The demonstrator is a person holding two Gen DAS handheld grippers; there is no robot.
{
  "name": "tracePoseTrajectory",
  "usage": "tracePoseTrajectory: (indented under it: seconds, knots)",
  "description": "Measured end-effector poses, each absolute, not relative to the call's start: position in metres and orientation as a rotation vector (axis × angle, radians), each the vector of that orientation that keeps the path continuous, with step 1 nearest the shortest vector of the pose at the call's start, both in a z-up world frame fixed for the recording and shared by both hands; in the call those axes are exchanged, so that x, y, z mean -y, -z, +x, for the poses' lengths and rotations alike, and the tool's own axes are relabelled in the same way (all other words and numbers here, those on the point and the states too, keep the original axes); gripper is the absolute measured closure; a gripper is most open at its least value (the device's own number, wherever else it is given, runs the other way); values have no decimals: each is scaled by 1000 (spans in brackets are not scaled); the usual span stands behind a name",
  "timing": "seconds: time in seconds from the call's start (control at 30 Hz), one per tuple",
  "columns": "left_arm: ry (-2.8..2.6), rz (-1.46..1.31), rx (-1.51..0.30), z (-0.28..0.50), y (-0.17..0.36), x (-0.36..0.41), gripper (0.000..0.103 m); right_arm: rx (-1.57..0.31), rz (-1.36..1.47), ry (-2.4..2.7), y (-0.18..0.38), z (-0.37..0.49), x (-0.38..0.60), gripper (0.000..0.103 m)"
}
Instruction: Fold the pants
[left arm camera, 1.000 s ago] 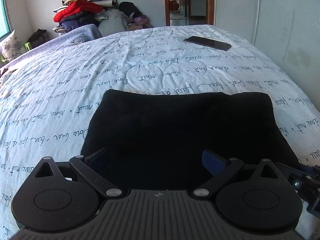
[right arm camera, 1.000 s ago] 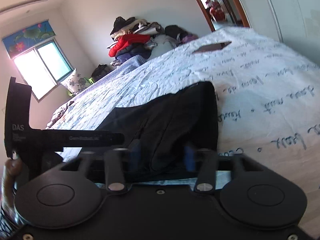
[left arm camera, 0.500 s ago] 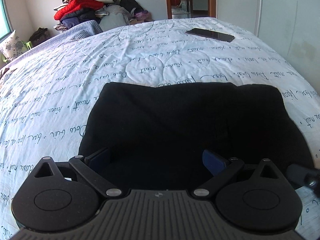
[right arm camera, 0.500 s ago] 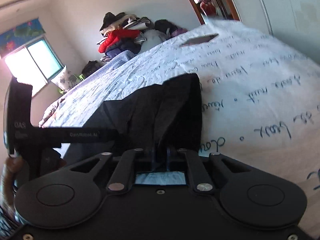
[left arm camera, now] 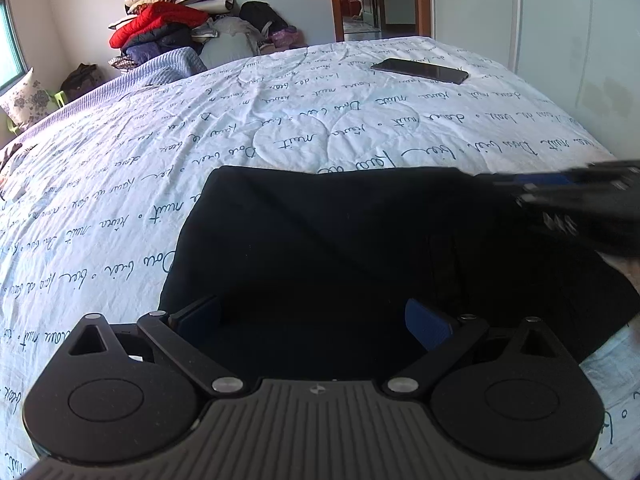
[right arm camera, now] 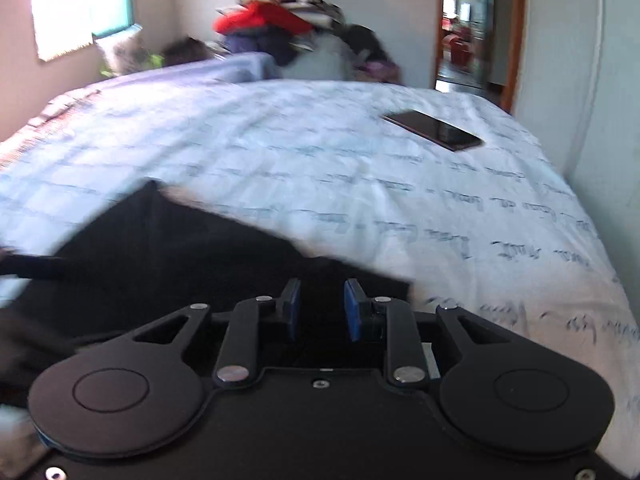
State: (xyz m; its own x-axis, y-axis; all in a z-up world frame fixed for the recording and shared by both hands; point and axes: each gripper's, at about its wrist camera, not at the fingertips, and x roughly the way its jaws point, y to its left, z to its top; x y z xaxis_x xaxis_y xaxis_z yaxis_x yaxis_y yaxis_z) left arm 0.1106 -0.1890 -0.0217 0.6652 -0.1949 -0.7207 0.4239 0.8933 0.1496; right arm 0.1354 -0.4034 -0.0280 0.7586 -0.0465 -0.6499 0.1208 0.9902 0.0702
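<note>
The black pants [left arm camera: 360, 248] lie folded into a wide rectangle on the white bedspread [left arm camera: 200, 128]. My left gripper [left arm camera: 316, 320] is open wide, its blue pads over the near edge of the pants, holding nothing. My right gripper [right arm camera: 320, 308] hovers over the right end of the pants [right arm camera: 180, 252], jaws part open with a narrow gap and nothing between the pads. It also shows blurred at the right edge of the left wrist view [left arm camera: 580, 204].
A dark phone [left arm camera: 420, 70] lies flat on the far right of the bed, also in the right wrist view [right arm camera: 434, 130]. A pile of clothes [left arm camera: 168, 28] stands by the far wall. An open doorway [left arm camera: 376, 0] is behind the bed.
My right gripper was shut on the pants' right edge; it has let go, opened a little, swung level and risen. The left gripper has stayed open and drawn back slightly.
</note>
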Motion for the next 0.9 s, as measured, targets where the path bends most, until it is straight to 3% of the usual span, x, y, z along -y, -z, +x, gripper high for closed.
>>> tracePoseTrajectory:
  seconds: [0.17, 0.33, 0.4, 0.83, 0.87, 0.9]
  knots:
    - [361, 312, -767, 111, 24, 187, 0, -625, 126, 87, 7, 99, 390, 78]
    - [360, 309, -762, 110, 25, 187, 0, -678, 68, 71, 24, 84, 369, 74]
    - [358, 312, -765, 109, 23, 186, 1, -680, 71, 104, 28, 81, 370, 59]
    - [332, 180, -861, 108, 17, 111, 2, -639, 51, 149, 15, 41, 341, 56]
    - [330, 161, -867, 108, 14, 107, 4, -602, 74, 169, 9, 35, 338, 51]
    - [328, 147, -864, 106, 11, 104, 4, -566, 108, 182, 4, 29, 334, 37]
